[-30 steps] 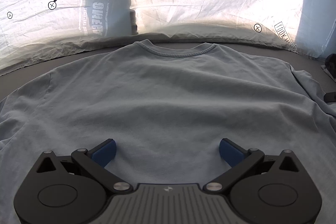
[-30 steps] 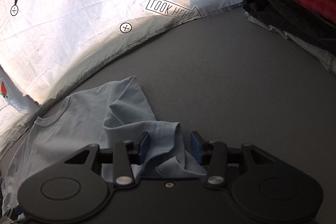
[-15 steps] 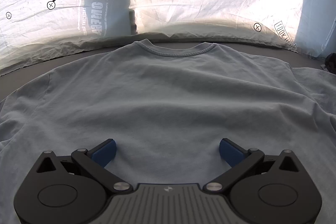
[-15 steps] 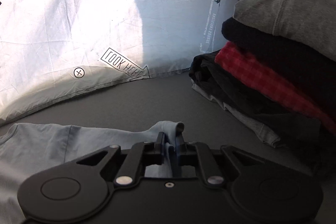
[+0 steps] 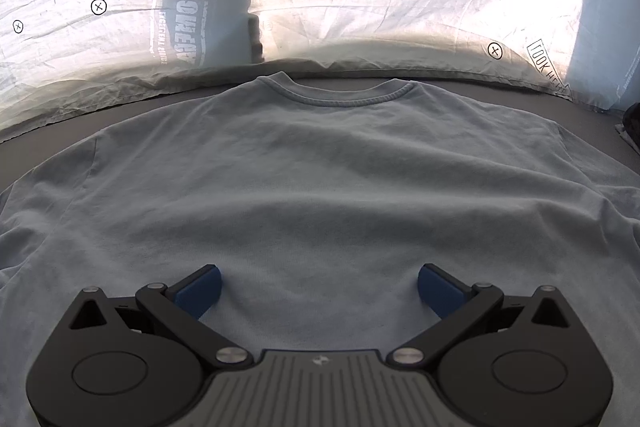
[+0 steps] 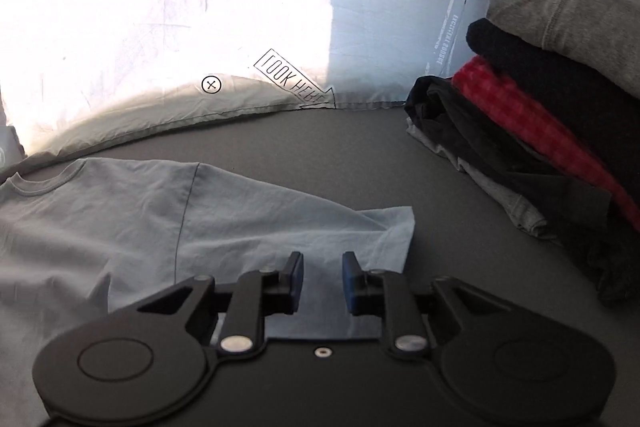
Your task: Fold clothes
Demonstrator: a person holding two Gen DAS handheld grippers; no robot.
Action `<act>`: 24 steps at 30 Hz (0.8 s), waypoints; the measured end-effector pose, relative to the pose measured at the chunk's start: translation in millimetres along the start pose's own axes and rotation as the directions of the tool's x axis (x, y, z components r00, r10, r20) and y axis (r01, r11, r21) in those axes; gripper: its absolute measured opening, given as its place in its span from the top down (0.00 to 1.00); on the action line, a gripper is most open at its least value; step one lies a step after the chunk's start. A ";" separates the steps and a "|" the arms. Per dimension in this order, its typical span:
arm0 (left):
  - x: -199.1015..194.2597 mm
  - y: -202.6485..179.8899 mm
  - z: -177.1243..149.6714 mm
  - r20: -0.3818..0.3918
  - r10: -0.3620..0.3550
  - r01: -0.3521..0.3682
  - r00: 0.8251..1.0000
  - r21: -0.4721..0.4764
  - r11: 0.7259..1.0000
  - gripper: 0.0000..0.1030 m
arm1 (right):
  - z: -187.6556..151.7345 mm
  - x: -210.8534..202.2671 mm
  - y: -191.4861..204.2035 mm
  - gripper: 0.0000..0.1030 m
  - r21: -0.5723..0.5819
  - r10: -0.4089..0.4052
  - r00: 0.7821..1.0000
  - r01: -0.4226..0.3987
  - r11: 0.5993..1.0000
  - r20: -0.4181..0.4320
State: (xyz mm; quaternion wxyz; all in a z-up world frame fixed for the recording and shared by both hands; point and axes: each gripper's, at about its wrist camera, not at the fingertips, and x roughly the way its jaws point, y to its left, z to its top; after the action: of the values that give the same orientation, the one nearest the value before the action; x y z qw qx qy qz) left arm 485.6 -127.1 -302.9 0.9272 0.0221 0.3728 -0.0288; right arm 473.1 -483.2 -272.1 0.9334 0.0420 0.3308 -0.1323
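Grey mat [image 6: 360,155] under sunlit sheeting [image 6: 160,27] bears a blue shirt [image 5: 320,187]; both tongs released, right [image 6: 322,277] just opening.

The light blue T-shirt [image 5: 320,187] runs off the left wrist view's left and right edges; its hem is hidden under the left hand-held gripper [image 5: 319,285]. The stack of folded clothes [image 6: 552,115] is cut off at the right edge.

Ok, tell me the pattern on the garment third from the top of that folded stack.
Red checked garment, best seen in the right wrist view.
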 end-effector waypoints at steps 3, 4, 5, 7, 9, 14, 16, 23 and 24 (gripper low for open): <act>0.8 0.4 3.4 -0.023 -0.002 0.002 1.000 0.002 1.000 0.00 | -4.9 8.3 -6.7 0.85 0.046 -0.028 0.998 0.031 0.998 -0.059; 1.6 0.9 5.5 -0.038 -0.004 0.004 0.999 0.004 1.000 0.00 | -1.8 8.0 -9.0 0.85 0.042 -0.066 0.995 0.070 0.997 -0.074; 2.3 1.7 7.6 -0.052 -0.008 0.008 0.999 0.005 1.000 0.00 | 1.4 7.6 -11.2 0.84 0.037 -0.106 0.991 0.109 0.993 -0.088; 3.3 2.7 10.5 -0.076 -0.012 0.013 0.997 0.009 1.000 0.00 | 6.2 -6.1 -15.6 0.83 0.000 -0.160 0.985 0.160 0.987 -0.071; 2.7 4.8 12.9 -0.107 -0.021 0.023 0.994 0.017 1.000 0.00 | 11.8 -22.6 -20.8 0.81 -0.020 -0.169 0.985 0.168 0.986 -0.046; -21.2 24.0 5.0 -0.189 0.047 -0.053 0.981 -0.023 0.998 0.00 | 11.8 -78.7 -19.0 0.63 0.029 -0.065 0.998 0.066 0.997 -0.024; -42.9 39.0 -5.7 -0.185 0.065 -0.074 0.981 -0.041 0.996 0.00 | 0.2 -98.8 -7.9 0.56 0.013 -0.020 0.999 0.021 1.000 -0.035; -131.3 103.3 -64.9 -0.206 0.137 -0.154 0.969 -0.070 0.986 0.00 | -57.5 -156.4 44.8 0.25 -0.042 0.157 0.975 -0.166 0.985 -0.158; -141.8 113.2 -75.6 -0.222 0.149 -0.170 0.964 -0.081 0.982 0.00 | -64.0 -161.4 51.1 0.24 -0.043 0.174 0.969 -0.184 0.982 -0.174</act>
State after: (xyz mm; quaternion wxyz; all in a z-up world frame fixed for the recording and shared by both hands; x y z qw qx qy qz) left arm 339.2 -4.2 -257.0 0.8808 0.0088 0.4687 0.0671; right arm 327.9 -388.0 -220.8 0.9110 0.0552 0.4074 -0.0334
